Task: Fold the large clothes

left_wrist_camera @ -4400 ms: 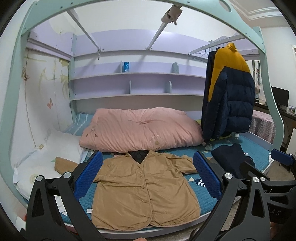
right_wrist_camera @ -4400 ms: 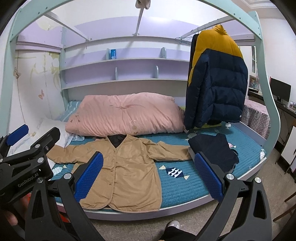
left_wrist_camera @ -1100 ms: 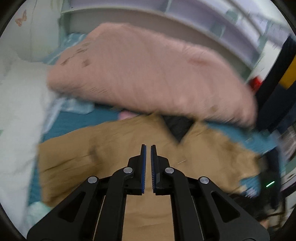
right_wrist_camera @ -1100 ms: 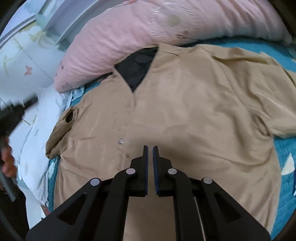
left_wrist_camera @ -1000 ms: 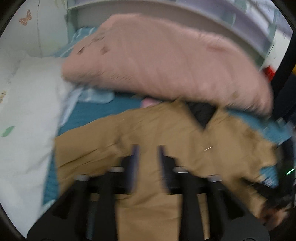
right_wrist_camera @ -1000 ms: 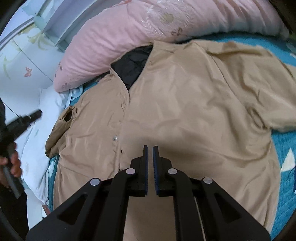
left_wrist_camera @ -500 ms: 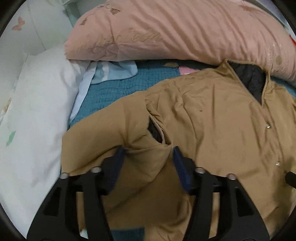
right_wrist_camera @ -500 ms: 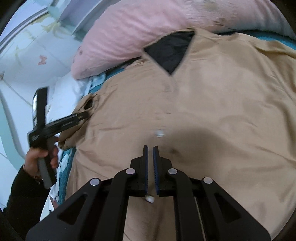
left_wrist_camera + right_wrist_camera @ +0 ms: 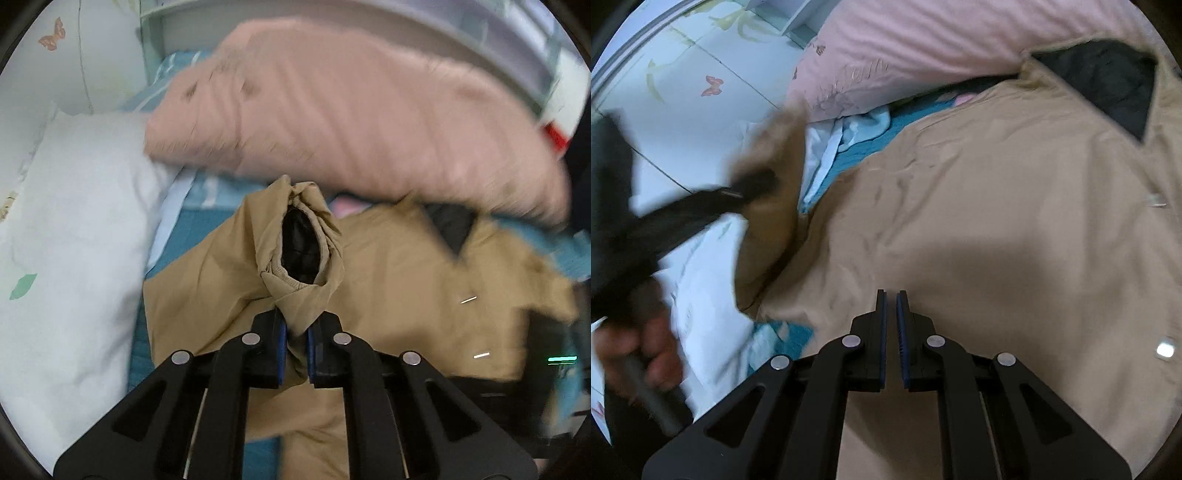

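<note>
Two grippers are over the tan jacket [image 9: 1015,229], which lies spread on the bed's teal cover [image 9: 177,236], its collar near the pink duvet [image 9: 351,110]; the left gripper [image 9: 295,339] has its jaws closed on the sleeve cuff [image 9: 303,254], which is lifted with its dark opening facing the camera; the right gripper [image 9: 891,332] hovers over the jacket front, its jaws almost together and holding nothing; a white pillow [image 9: 74,229] lies beside the sleeve.
</note>
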A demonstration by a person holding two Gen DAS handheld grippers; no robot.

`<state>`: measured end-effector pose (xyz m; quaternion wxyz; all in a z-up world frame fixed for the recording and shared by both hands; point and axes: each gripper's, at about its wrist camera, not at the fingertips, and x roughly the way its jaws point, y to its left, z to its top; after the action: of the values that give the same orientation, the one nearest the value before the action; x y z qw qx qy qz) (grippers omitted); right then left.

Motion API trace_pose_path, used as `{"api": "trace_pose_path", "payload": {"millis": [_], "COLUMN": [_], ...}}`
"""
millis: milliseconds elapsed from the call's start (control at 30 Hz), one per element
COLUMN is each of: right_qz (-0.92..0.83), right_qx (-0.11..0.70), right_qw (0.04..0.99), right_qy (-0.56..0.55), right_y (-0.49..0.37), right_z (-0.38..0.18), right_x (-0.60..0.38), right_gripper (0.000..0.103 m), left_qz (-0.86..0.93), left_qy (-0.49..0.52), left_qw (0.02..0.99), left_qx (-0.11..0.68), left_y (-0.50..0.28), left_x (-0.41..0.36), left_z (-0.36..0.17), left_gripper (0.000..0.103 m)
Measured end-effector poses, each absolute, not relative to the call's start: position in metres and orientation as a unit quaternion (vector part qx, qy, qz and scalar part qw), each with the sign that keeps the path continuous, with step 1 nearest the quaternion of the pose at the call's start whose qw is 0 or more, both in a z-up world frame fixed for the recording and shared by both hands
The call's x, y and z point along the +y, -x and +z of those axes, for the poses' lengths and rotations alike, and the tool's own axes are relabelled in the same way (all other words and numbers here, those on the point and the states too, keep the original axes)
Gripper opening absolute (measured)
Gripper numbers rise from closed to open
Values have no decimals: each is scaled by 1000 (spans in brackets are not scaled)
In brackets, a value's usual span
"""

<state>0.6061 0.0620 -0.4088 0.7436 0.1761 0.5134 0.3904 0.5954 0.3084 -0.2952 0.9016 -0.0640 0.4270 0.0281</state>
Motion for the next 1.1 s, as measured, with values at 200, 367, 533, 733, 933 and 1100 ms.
{"api": "trace_pose_path", "payload": {"millis": [200,367,533,733,933,1100], "right_qz": [380,386,321,231,124,48], "right_qx": [573,550,492,467,440,406], "right_qw": [696,701,790,841,878,898], "right_qy": [-206,-236,-175,-146,-142,-161], "right_y": [-620,-617,-599,-578,-569,-565], "right_z": [-448,-430,-393,-381,-370,-359], "right_x": [89,63,-32,-177,-277,-339], "right_gripper": [0,7,14,25,26,39], "left_qz": [-60,-106,-145,-156,-129,-108], "left_qy": [109,128,139,118,82,59], "left_qw": [921,919,910,894,860,846], "left_qx": [369,356,362,402,486,519], "left_y": [-588,-606,-629,-666,-685,-684], "left_x": [273,226,159,75,23,13], "left_z": [-234,-218,-232,-290,-378,-408], "left_gripper": [7,7,7,7,8,25]}}
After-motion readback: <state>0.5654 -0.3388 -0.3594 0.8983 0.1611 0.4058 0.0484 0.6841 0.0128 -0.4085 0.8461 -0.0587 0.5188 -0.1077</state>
